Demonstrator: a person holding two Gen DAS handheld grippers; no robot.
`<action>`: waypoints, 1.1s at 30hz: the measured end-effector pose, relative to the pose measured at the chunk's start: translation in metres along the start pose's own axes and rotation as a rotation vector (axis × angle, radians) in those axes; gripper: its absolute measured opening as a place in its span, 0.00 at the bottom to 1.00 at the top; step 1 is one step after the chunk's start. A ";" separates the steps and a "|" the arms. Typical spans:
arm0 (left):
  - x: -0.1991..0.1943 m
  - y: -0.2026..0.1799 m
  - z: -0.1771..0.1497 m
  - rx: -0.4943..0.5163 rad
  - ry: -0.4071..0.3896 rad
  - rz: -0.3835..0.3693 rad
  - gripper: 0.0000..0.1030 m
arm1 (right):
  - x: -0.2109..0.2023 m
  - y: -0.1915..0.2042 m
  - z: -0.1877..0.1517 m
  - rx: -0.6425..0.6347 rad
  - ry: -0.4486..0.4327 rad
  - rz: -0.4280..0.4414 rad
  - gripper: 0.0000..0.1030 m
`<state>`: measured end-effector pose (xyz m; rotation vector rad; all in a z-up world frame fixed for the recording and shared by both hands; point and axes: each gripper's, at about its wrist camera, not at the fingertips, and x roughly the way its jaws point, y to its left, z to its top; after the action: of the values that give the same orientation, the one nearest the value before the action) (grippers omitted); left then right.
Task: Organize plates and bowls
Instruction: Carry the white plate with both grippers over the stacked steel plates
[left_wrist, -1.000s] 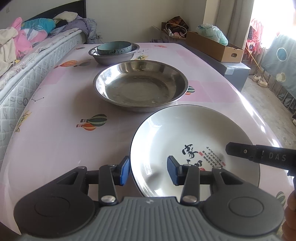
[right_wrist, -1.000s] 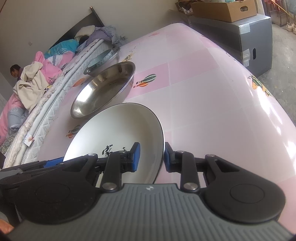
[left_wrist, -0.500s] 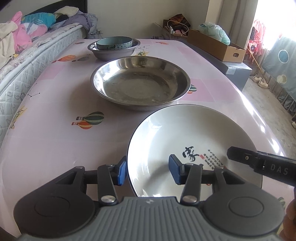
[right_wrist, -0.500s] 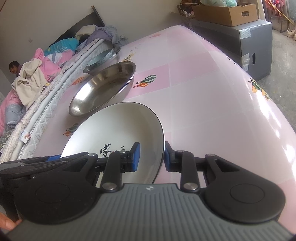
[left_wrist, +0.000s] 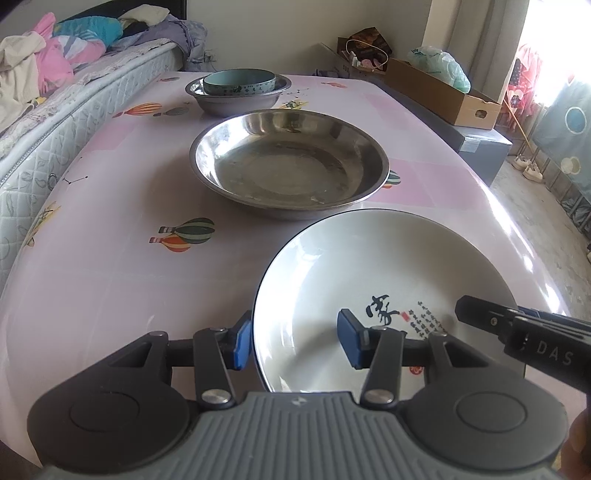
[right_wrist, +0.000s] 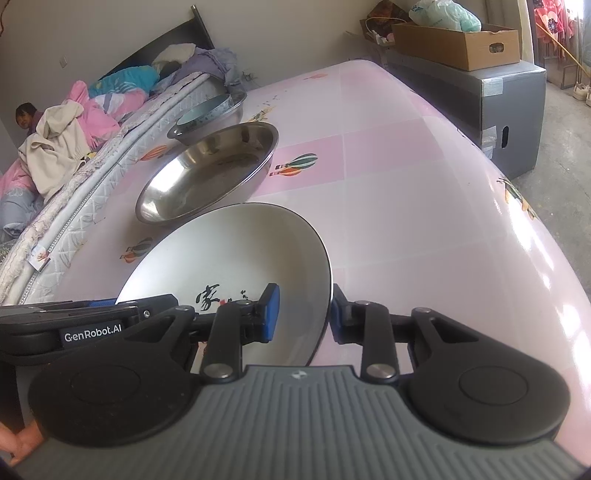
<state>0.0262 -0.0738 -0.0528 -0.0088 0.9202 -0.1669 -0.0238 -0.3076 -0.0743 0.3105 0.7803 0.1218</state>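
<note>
my left gripper (left_wrist: 295, 343) straddles the near-left rim of the white ceramic plate (left_wrist: 384, 280), fingers spread, not pinching. the plate sits by the table (left_wrist: 110, 280) near edge, its near rim hidden behind my tools. my right gripper (right_wrist: 303, 314) brackets its right rim; whether the pads bite, i cannot tell. behind: steel basin (left_wrist: 288, 162).

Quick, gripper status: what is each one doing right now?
Left gripper: open, straddling the white plate's near-left rim, not clamped.
Right gripper: open, pads either side of the plate's right rim, not pinched.
</note>
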 end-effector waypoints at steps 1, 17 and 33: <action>0.000 0.000 0.000 -0.003 0.002 -0.003 0.47 | 0.000 0.001 0.001 -0.002 0.001 0.000 0.27; -0.018 -0.001 -0.001 -0.014 -0.033 -0.018 0.46 | -0.015 0.000 0.004 0.016 -0.015 0.008 0.27; -0.045 0.009 0.013 -0.047 -0.118 -0.017 0.46 | -0.042 0.016 0.015 -0.006 -0.071 0.029 0.27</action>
<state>0.0108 -0.0589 -0.0104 -0.0694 0.8065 -0.1588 -0.0425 -0.3048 -0.0310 0.3189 0.7050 0.1392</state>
